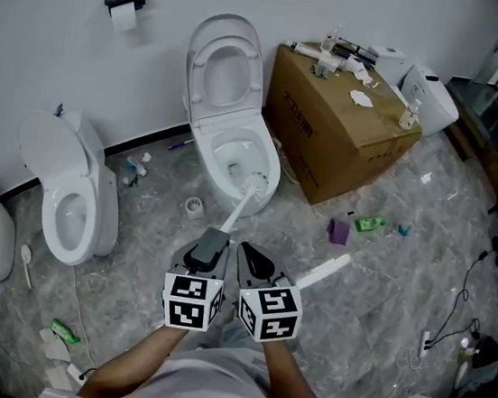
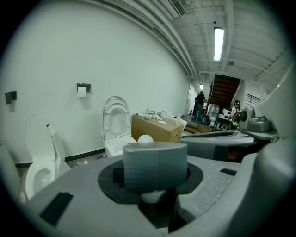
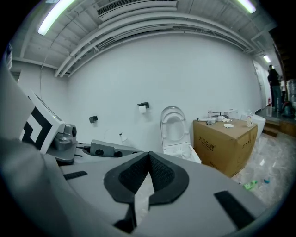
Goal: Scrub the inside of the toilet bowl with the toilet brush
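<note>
We hold both grippers side by side, low and close in front of us, with our bare forearms running forward and converging toward them, the left forearm [image 1: 132, 365] angled in from the left and the right forearm [image 1: 291, 395] from the right. The marker cubes face up at us and the jaws point forward and down toward the open toilet bowl [image 1: 201, 162] straight ahead. The left gripper [image 1: 213, 243] is clamped on the grey grip end of the toilet brush [image 1: 241, 203]. From its jaws the white shaft runs forward and slightly right, and the brush head sits inside the bowl near the front rim. The right gripper [image 1: 249, 254] sits just beside the left one, holding nothing, its padded jaw tips pressed together with only a small gap behind them. Ahead and to the right of the right gripper stands a cardboard box [image 1: 340, 128]. Off to the left of the left gripper is a second toilet [image 1: 72, 198].
</note>
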`<state>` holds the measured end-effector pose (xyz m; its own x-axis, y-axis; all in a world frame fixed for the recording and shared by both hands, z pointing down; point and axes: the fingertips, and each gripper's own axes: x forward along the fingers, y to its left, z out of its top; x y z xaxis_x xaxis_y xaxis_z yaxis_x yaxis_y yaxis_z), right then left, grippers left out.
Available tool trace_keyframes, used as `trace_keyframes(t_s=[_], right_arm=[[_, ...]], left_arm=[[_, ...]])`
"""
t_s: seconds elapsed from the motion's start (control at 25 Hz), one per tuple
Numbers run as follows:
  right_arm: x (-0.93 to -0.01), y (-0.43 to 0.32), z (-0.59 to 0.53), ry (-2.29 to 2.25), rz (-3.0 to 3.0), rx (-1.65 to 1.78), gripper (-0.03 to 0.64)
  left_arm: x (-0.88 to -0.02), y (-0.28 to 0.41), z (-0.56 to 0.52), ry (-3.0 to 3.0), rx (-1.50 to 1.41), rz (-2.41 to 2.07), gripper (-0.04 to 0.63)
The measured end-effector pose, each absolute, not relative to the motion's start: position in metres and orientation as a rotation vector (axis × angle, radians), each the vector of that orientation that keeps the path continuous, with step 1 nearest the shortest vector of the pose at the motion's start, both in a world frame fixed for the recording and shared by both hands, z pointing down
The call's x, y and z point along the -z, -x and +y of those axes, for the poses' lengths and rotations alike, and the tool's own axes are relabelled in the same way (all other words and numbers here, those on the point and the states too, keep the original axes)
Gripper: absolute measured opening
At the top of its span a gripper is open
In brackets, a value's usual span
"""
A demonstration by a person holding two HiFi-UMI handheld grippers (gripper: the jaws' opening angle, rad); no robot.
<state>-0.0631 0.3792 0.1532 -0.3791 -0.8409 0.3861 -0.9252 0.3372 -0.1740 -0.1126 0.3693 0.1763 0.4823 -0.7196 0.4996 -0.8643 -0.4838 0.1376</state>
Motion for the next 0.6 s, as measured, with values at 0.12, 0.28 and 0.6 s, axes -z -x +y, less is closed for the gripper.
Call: trace_keyframes(t_s=[0.12,0.28,0.6], right_arm=[[-0.157,0.049,0.354,-1.575,-2.383,-0.561,-0.002],[-0.162,0.023,0.323,-1.565,-2.393,-0.585,-0.002],[-0.167,-0.011,0.287,-1.548,-2.413,-0.622,-0.002]], left_arm=[[-0.182,0.1,0.345,-2.332,-0.555,-1.341,0.158],[-0.189,0.078,0.317,-2.297,-0.574,-1.354,0.158],[-0.202,0.052,0.283,-2.258,-0.63,-1.391,0.158]])
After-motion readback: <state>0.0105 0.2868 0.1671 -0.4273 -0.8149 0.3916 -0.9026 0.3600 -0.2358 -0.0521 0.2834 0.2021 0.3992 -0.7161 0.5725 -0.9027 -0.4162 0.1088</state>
